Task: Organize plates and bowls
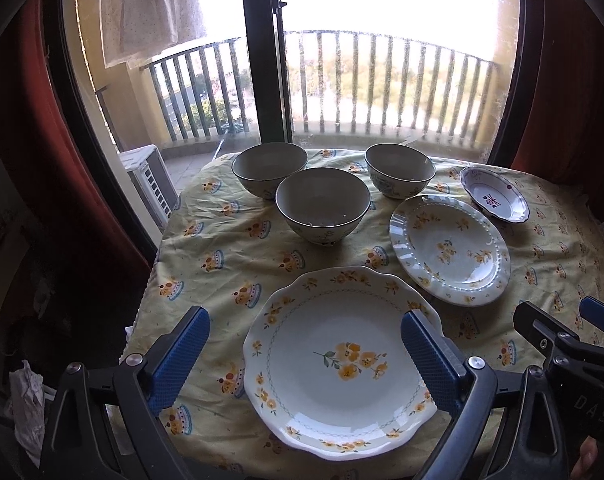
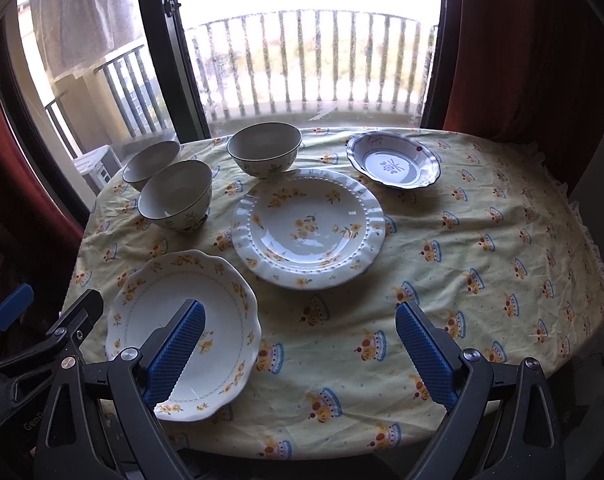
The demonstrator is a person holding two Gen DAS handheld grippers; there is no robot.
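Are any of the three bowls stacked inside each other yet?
No: the three bowls each sit separately on the tablecloth, none nested in another.

glossy glazed plates (image 2: 307, 228), wrinkled matt cloth tablecloth (image 2: 481, 240), textured fingers (image 2: 421, 356).

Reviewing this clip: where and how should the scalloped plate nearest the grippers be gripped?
Probably by the near rim of the scalloped plate, coming in low from the table's front edge. It lies flat on the tablecloth, so only the upturned wavy lip offers a pinch: one finger under, one over. The open left gripper already faces it; the right gripper, also open, sits beside it.
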